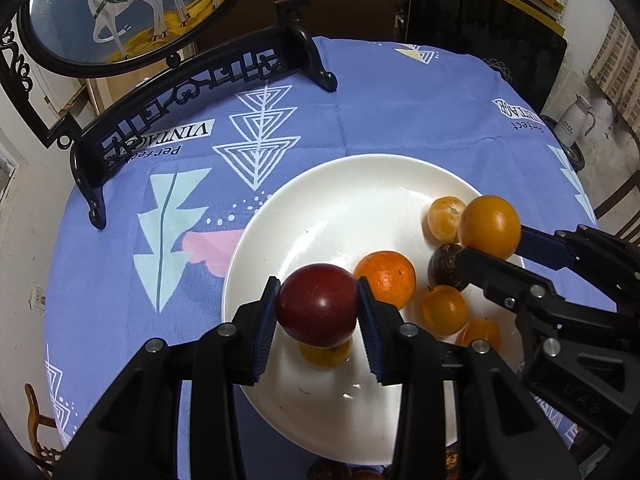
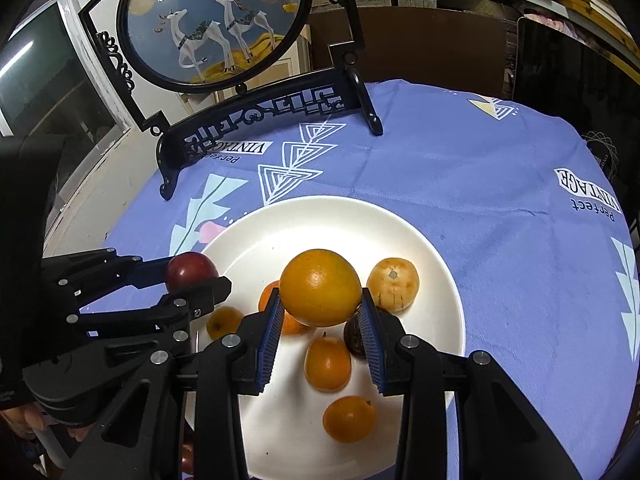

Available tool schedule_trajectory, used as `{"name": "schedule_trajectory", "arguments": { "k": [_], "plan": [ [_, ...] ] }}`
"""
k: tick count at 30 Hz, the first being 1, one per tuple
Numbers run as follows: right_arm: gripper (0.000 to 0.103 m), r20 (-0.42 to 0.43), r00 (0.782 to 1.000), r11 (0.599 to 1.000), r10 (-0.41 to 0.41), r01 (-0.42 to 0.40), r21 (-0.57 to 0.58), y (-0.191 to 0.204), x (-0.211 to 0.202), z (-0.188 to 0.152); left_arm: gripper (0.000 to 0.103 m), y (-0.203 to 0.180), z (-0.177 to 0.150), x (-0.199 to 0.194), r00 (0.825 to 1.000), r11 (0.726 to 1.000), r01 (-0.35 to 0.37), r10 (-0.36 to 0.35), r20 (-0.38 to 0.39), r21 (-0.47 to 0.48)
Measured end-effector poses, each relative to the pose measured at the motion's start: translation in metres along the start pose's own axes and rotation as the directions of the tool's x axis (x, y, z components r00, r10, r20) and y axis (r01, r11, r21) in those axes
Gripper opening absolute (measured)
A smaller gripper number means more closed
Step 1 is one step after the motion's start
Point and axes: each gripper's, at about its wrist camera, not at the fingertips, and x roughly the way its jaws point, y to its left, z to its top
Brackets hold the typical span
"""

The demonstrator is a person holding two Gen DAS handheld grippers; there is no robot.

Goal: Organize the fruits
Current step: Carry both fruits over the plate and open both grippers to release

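My left gripper [image 1: 318, 306] is shut on a dark red plum [image 1: 317, 305] and holds it above the near left part of a white plate [image 1: 320, 200]. My right gripper [image 2: 320, 316] is shut on a yellow-orange fruit [image 2: 320, 288] above the plate's [image 2: 320, 220] middle. On the plate lie an orange mandarin [image 1: 386, 278], a pale striped fruit [image 1: 444, 218], a dark brown fruit [image 1: 442, 266] and several small orange fruits [image 1: 444, 310]. The right gripper [image 1: 490, 246] also shows in the left wrist view, the left gripper [image 2: 192, 276] in the right wrist view.
The round table wears a purple printed cloth [image 1: 400, 100]. A black carved stand [image 1: 192, 92] with a round deer painting [image 1: 132, 4] stands at the back left. A dark chair back [image 1: 480, 28] stands behind the table. More fruit [image 1: 332, 472] lies at the near edge.
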Motion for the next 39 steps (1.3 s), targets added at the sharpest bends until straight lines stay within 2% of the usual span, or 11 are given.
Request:
{"name": "schedule_trajectory", "arguments": {
  "k": [18, 19, 24, 39],
  "plan": [
    [0.039, -0.022, 1.000, 1.000, -0.011, 0.011, 0.013, -0.004, 0.015, 0.009, 0.038, -0.002, 0.005, 0.016, 1.000, 1.000, -0.010, 0.010, -0.004, -0.002],
    [0.040, -0.024, 1.000, 1.000, -0.012, 0.013, 0.015, -0.004, 0.016, 0.009, 0.040, -0.001, 0.005, 0.015, 1.000, 1.000, -0.018, 0.018, 0.001, -0.004],
    [0.055, 0.002, 0.999, 0.999, -0.036, 0.036, 0.037, -0.010, 0.007, 0.007, 0.064, 0.004, 0.006, 0.008, 0.998, 0.999, -0.050, 0.051, 0.031, -0.013],
    [0.060, 0.070, 0.998, 0.999, 0.001, -0.004, 0.040, 0.001, -0.045, -0.014, 0.068, -0.011, -0.011, -0.032, 0.993, 0.997, -0.067, 0.064, 0.097, 0.026]
  ]
}}
